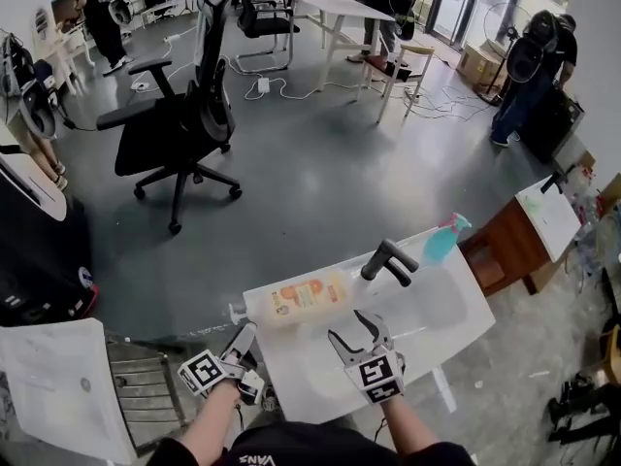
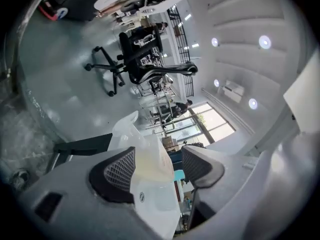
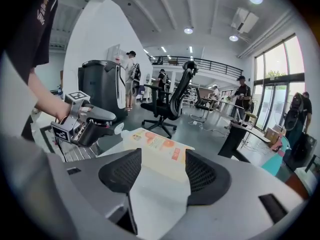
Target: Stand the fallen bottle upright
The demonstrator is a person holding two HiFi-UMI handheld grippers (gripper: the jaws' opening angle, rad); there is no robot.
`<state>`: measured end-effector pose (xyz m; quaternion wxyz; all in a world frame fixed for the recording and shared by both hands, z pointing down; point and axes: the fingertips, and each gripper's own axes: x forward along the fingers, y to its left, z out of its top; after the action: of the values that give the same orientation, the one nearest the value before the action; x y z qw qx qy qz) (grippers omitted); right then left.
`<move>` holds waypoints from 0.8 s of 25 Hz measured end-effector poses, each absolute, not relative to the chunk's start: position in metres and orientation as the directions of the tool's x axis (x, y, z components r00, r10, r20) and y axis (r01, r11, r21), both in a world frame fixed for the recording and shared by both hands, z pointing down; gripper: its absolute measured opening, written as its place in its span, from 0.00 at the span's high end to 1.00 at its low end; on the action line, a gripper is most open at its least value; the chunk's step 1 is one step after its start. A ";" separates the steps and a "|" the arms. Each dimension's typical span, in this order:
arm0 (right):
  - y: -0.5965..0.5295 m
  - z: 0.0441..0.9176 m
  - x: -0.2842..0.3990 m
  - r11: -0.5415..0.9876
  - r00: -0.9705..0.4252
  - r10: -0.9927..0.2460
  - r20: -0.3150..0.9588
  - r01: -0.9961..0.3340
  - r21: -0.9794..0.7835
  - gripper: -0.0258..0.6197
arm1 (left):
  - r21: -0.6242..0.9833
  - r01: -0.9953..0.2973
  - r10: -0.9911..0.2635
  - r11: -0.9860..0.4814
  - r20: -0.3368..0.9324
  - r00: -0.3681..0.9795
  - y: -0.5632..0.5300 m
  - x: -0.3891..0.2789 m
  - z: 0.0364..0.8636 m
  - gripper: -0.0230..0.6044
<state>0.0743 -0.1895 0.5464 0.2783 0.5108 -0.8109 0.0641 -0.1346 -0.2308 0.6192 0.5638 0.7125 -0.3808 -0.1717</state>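
Standing wide apart, the jaws of the left tool (image 1: 244, 337) sit at the near left corner of the white bench (image 1: 441, 309), their tips just short of the cap end of the bottle (image 1: 303, 297). In the left gripper view, the left tool (image 2: 157, 166) has the bottle's white neck and shoulder (image 2: 144, 146) showing in the gap beyond its ribbed pads (image 2: 119, 170), and neither pad presses on it. The left tool holds nothing.

The bottle lies on its side along the far left edge of the bench, cap pointing left, its orange-printed label facing up.

Right of that, the right tool (image 1: 357, 330) hovers over the middle of the bench, also wide open and empty, aimed at the bottle's body but apart from it. The right gripper view shows the right tool (image 3: 162, 170) with bare bench between its pads (image 3: 122, 173), the bottle (image 3: 157, 144) lying ahead, and the left tool (image 3: 87, 125) at the cap end.

Further right a black angled piece (image 1: 388, 259) stands on the bench, and a teal spray bottle (image 1: 442, 241) stands at the far right corner.
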 end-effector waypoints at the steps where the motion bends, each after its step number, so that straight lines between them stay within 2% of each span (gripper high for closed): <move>1: -0.193 0.549 0.076 0.487 -0.332 -0.784 0.525 -0.853 0.189 0.56 | 0.939 -0.340 -0.752 -0.059 0.183 0.634 -0.233 -0.135 0.622 0.51; 9: -0.220 0.572 0.087 0.576 -0.377 -0.731 0.569 -0.788 0.218 0.56 | 0.985 -0.163 -0.862 0.059 0.133 0.489 -0.256 -0.149 0.639 0.51; 14: -0.232 0.583 0.086 0.600 -0.390 -0.707 0.590 -0.772 0.208 0.56 | 0.986 -0.072 -0.900 0.148 0.165 0.405 -0.264 -0.151 0.657 0.50; 20: -0.239 0.592 0.080 0.621 -0.406 -0.687 0.603 -0.759 0.195 0.56 | 0.987 -0.065 -0.918 0.146 0.160 0.364 -0.281 -0.161 0.660 0.50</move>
<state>0.0798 -0.2386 0.5924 0.3318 0.4321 -0.8368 0.0547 -0.1611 -0.2815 0.6599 0.6131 0.5533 -0.4440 -0.3476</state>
